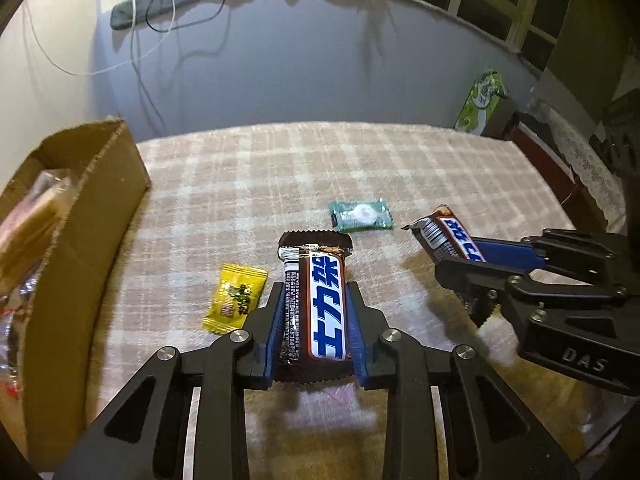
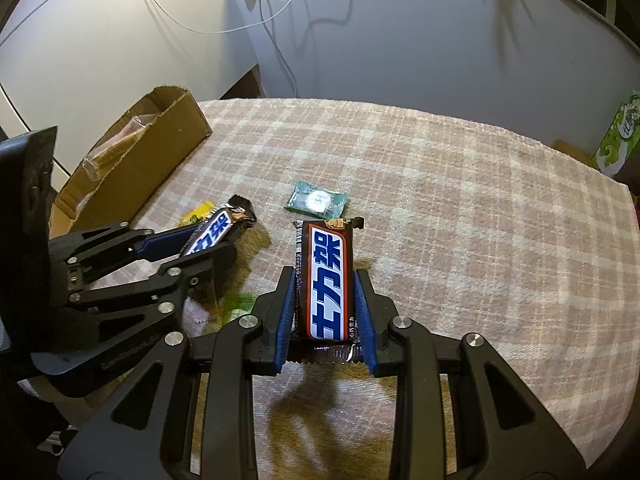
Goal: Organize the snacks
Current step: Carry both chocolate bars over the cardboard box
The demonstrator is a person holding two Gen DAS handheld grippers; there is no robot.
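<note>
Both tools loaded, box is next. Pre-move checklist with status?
1. Left tool shut on its chocolate bar, blue pads on both long sides: ok.
2. Right tool shut on the second chocolate bar: ok.
3. Bars lifted off the plaid cloth: shadows beneath suggest so, but cannot tell for sure.
4. Cardboard box open-topped at the left, snacks already inside, room left: cannot tell.
5. Tools apart from each other: ok.
6. Left on the cloth: yellow candy and teal packet, so the task is unfinished: not ok.
</note>
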